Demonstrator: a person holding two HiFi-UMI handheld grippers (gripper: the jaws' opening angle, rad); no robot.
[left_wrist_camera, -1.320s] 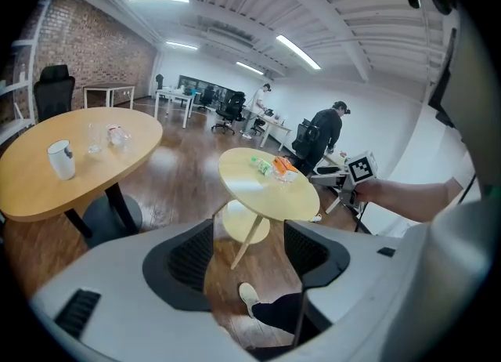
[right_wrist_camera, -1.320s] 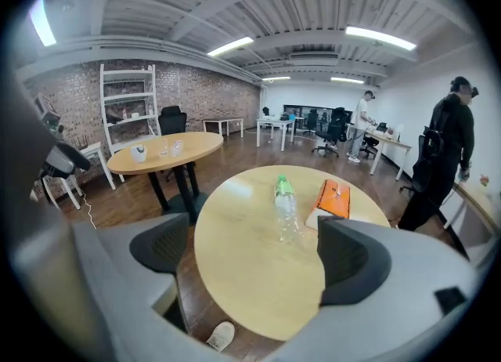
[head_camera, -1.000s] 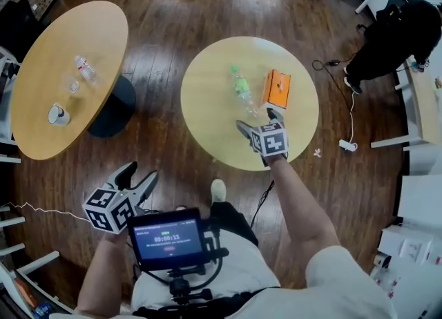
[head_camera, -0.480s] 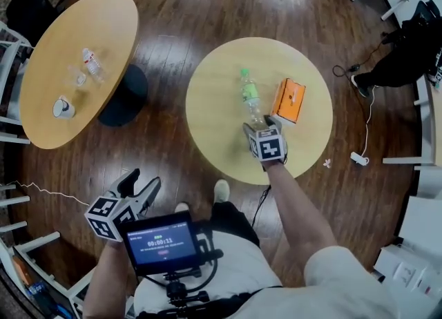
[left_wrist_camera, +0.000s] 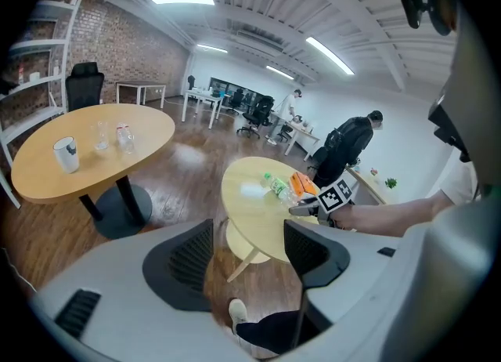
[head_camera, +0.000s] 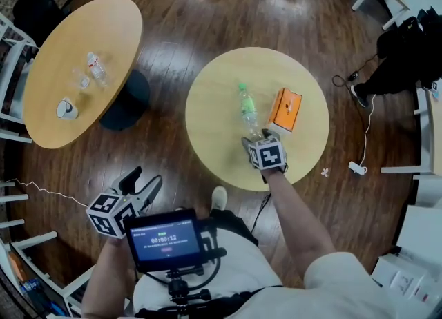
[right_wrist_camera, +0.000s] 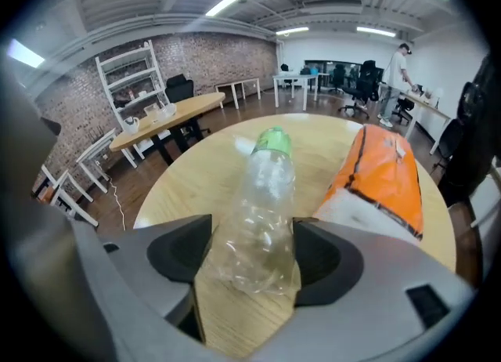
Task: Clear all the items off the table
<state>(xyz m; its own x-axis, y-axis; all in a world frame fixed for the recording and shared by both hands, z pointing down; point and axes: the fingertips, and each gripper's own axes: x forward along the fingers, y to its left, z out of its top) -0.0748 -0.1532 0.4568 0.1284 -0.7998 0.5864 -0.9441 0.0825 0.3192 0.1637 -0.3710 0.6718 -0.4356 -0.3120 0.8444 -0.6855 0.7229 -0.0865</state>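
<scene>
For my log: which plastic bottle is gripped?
The green-capped bottle on the round table: the right gripper has just closed on it. The other bottle sits on the oval table.

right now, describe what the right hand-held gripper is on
On the nearer round table, a plastic bottle lies beside an orange box, its base in the right hand-held gripper, whose jaws have just been closing. Only it is see-through, with a green cap.

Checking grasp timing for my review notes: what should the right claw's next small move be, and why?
Probably lift straight up: the right claw has just been closing and now clamps the lying plastic bottle, which rests on the round table.
</scene>
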